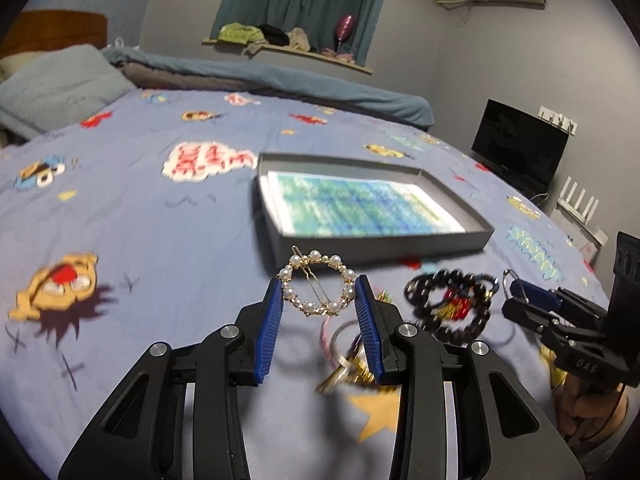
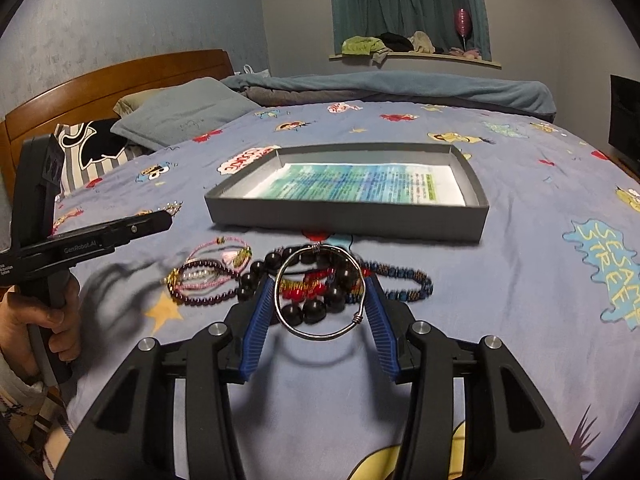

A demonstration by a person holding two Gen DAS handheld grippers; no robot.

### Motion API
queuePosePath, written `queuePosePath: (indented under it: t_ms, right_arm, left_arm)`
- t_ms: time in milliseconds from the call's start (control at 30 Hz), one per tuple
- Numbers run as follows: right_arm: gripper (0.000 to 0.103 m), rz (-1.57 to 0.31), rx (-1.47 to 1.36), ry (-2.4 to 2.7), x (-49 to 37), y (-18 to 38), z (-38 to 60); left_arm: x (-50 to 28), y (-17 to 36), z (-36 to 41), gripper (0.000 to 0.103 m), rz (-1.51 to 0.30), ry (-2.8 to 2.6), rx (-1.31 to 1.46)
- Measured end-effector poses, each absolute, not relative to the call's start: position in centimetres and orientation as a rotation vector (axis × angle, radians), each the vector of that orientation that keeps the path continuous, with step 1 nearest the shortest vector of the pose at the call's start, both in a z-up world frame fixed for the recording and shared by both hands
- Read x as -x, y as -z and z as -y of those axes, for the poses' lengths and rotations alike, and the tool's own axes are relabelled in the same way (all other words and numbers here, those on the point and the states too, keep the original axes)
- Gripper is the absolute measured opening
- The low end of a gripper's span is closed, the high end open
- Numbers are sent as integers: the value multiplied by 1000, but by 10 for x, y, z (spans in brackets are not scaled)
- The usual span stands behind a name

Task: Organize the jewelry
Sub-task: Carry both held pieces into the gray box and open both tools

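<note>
Jaws of left gripper (image 1: 319, 288) pinching pearl clip (image 1: 318, 285); right gripper (image 2: 320, 294) pinching wire bangle (image 2: 320, 292), above bracelets (image 2: 304, 280) on bed (image 2: 520, 264), near grey tray (image 2: 348, 216).

Both views are taken low and close over the bedspread (image 1: 160, 220), along each gripper's fingers, angled downward toward the curtained window (image 2: 404, 0). The grey tray (image 1: 384, 246) and jewelry pile (image 2: 304, 280) are shared by both.
</note>
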State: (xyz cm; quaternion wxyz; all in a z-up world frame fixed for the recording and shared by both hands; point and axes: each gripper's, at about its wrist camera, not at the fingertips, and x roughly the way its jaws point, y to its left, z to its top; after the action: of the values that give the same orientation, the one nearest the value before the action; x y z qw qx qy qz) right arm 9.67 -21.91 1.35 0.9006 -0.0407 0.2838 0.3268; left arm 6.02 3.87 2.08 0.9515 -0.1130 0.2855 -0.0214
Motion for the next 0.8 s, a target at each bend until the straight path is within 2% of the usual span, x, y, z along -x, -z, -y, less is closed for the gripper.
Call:
queuePosePath:
  t_ms: [467,800]
  right_arm:
    - [46,-591,81,-652,-178,-47,218]
    - [46,-691,111,-616,-243,-34,195]
  left_arm:
    - [-130,-42,-20,38,-583,35,162]
    - [-175,-25,-13,38,-660,34,107]
